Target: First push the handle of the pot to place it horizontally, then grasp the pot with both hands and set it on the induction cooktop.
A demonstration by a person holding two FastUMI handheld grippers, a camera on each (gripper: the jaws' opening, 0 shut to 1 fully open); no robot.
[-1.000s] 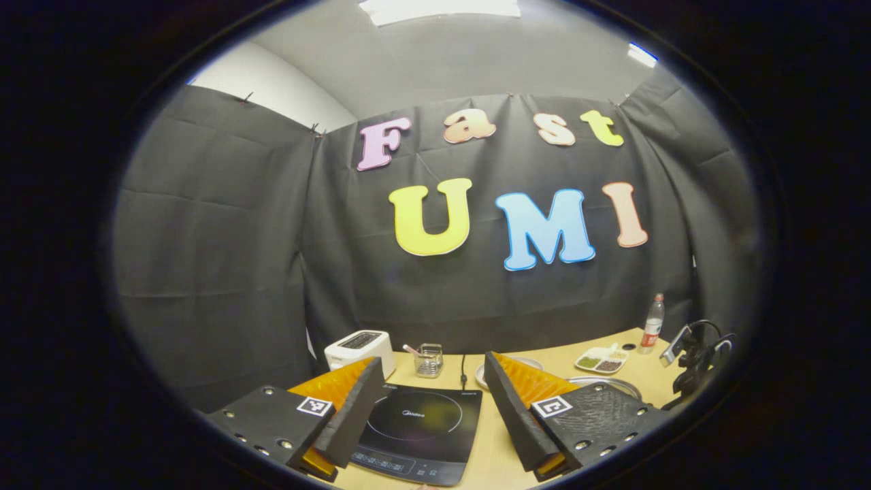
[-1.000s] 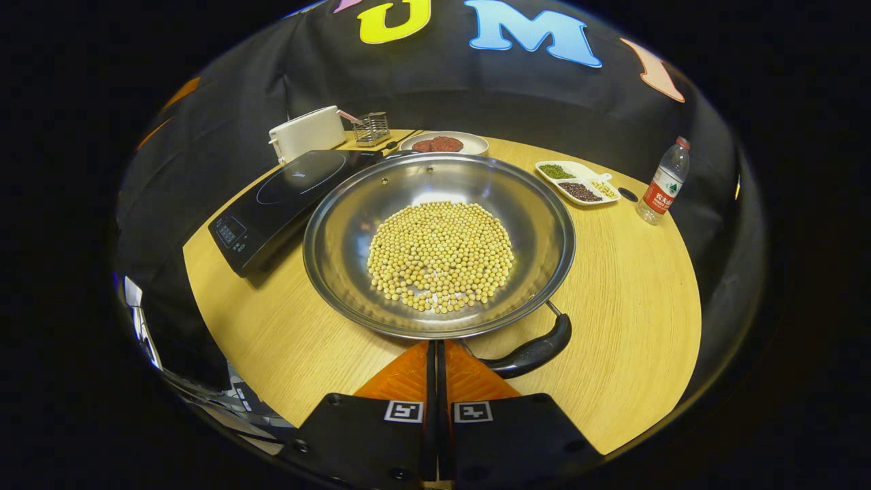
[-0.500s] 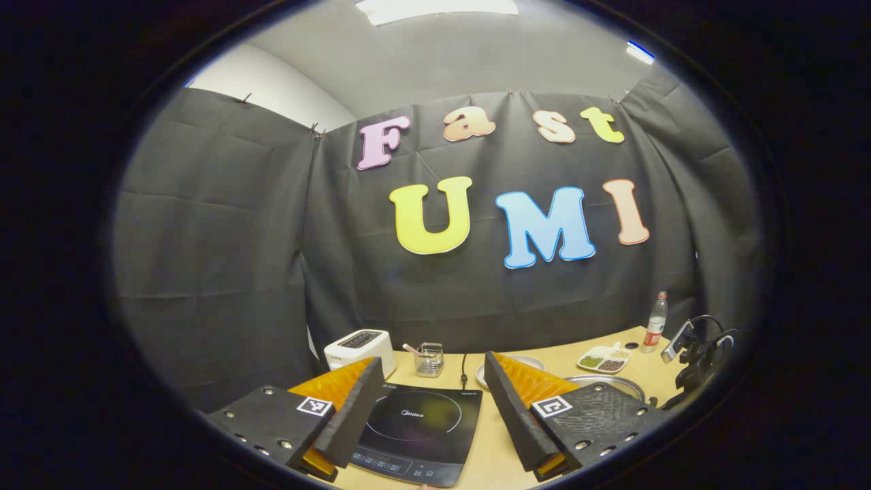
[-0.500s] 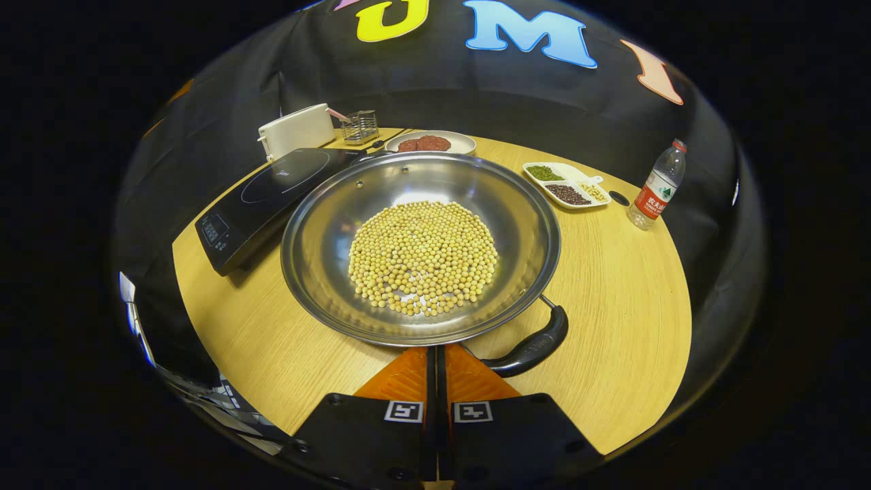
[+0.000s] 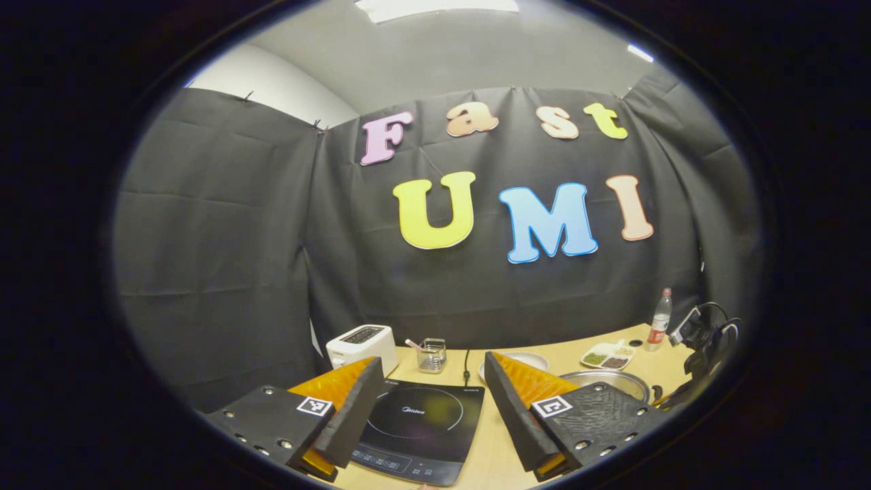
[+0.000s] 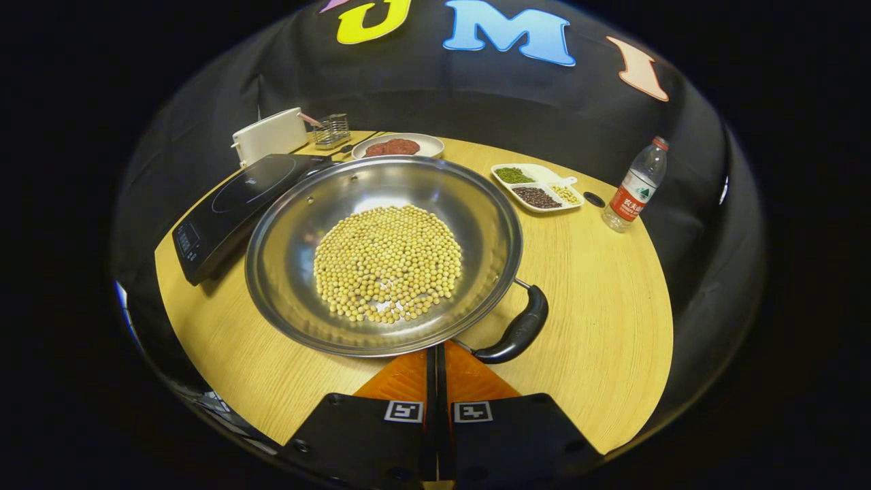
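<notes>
**Pot handle swings round as my right gripper slides along the rim**

Since a second ago the pot (image 6: 384, 255) has drifted left in my right gripper view, and its black handle (image 6: 512, 333) now sits further up and right of my fingers, where before it lay close beside them. My right gripper (image 6: 435, 371) is clenched with its two fingers pressed flat together and nothing between them, its tip at the pot's near rim; I cannot tell whether it touches the steel. The pot rests on the round wooden table (image 6: 599, 320), holding a heap of yellow beans (image 6: 388, 262), just beside the induction cooktop (image 6: 235, 204) and not on it.

In my left gripper view, my left gripper (image 5: 427, 408) hangs released, fingers wide apart, above the induction cooktop (image 5: 418, 425), much as it did before; the view has shifted slightly, so more of the pot's rim (image 5: 605, 381) now shows past my right-hand finger.

That finger covers most of the pot there, and the other gripper (image 5: 704, 337) at the far right edge is too small and dark to read. In the right gripper view the cooktop's far corner is hidden behind the pot. Beyond stand a white toaster (image 6: 269, 135), a plate (image 6: 395, 145), a divided dish (image 6: 537, 190) and a water bottle (image 6: 633, 187).
</notes>
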